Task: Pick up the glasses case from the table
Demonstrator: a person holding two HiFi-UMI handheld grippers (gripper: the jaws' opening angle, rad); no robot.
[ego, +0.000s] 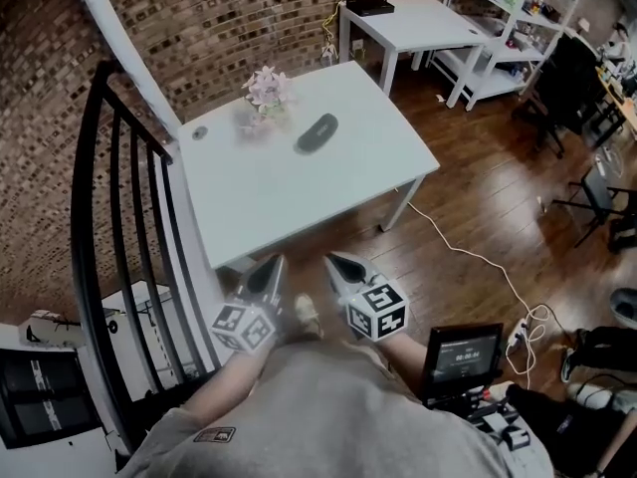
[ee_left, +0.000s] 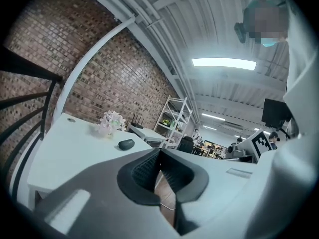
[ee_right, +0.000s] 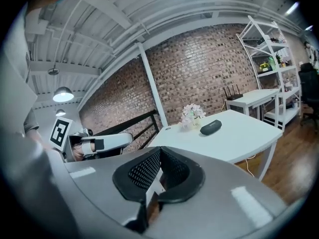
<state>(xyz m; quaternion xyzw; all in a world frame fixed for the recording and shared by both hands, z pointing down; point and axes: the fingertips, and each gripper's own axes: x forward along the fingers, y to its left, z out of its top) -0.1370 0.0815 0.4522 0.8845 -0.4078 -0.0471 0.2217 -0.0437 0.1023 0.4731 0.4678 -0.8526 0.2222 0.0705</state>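
Note:
The dark oval glasses case [ego: 317, 132] lies on the white table [ego: 299, 197], toward its far side, next to a small pot of pink flowers [ego: 267, 90]. Both grippers are held side by side short of the table's near edge, well away from the case. My left gripper [ego: 271, 267] is shut with nothing in it, and so is my right gripper [ego: 336, 264]. The left gripper view shows the case [ee_left: 126, 144] ahead on the left beyond the closed jaws. In the right gripper view the case [ee_right: 211, 127] is ahead on the right beside the flowers [ee_right: 192, 114].
A black stair railing [ego: 100, 217] runs along the table's left side. A small round disc [ego: 199, 132] lies at the table's far left. Behind stand a second white table with a router [ego: 408, 23] and white shelving [ego: 518, 18]. A white cable [ego: 468, 257] crosses the wood floor.

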